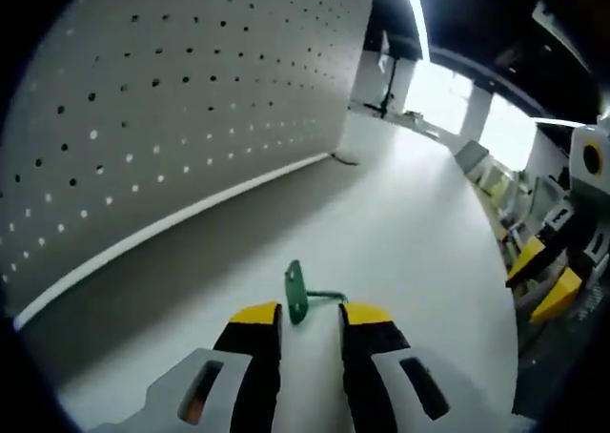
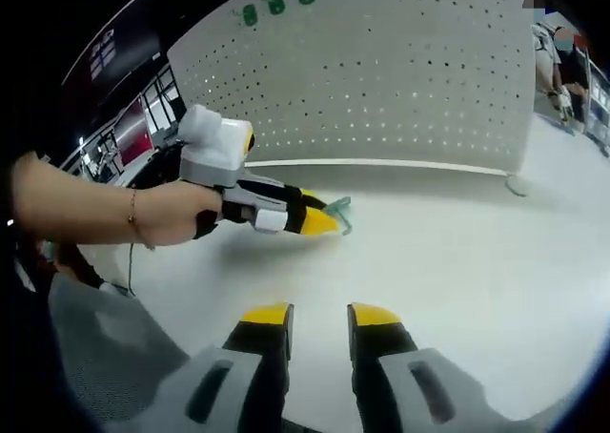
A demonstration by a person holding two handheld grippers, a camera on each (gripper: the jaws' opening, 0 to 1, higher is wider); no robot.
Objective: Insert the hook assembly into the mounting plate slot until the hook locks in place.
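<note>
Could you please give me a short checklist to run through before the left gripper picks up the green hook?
1. Green hook lies on the white table, just beyond the left gripper tips: ok.
2. Left jaws open with a gap for the hook: ok.
3. Hook actually gripped: not ok, not yet between the tips.
4. Pegboard stands upright within view, holes unobstructed: ok.
5. Right gripper open, holding nothing, away from the hook: ok.
6. Three green hooks already on board; whether locked: cannot tell.
</note>
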